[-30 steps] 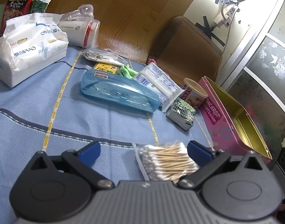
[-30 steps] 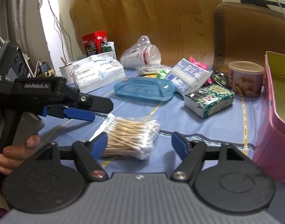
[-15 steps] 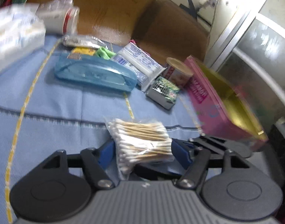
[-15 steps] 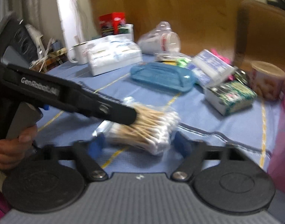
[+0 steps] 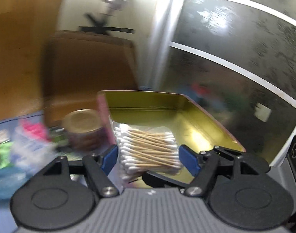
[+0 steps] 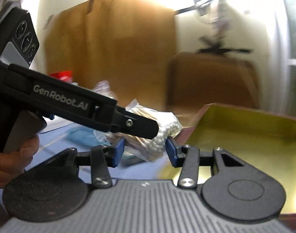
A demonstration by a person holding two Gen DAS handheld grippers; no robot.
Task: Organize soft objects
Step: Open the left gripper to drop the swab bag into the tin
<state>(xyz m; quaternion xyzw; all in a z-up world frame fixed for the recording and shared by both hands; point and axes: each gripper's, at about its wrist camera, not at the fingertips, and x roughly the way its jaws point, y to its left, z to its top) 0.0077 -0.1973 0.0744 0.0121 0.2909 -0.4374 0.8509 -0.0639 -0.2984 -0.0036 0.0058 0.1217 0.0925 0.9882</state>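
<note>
Cotton swabs point(image 5: 148, 151), one pack lifted off the cloth, now ride above one tin point(image 5: 196, 124); left gripper point(image 5: 147, 160) easing open around them, right gripper point(image 6: 145, 151) closing around them.

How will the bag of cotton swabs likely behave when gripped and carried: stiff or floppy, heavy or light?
The bag of cotton swabs probably feels light: thin sticks, cotton tips. Its clear wrap looks loose, so the ends may flop. Squeezed, the bundle likely shifts rather than breaks.

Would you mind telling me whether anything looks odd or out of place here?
Nothing looks spilled or damaged. The cotton swab bag sits intact in the left gripper, over the near edge of the open tin; the motion blur hides finer detail.
</note>
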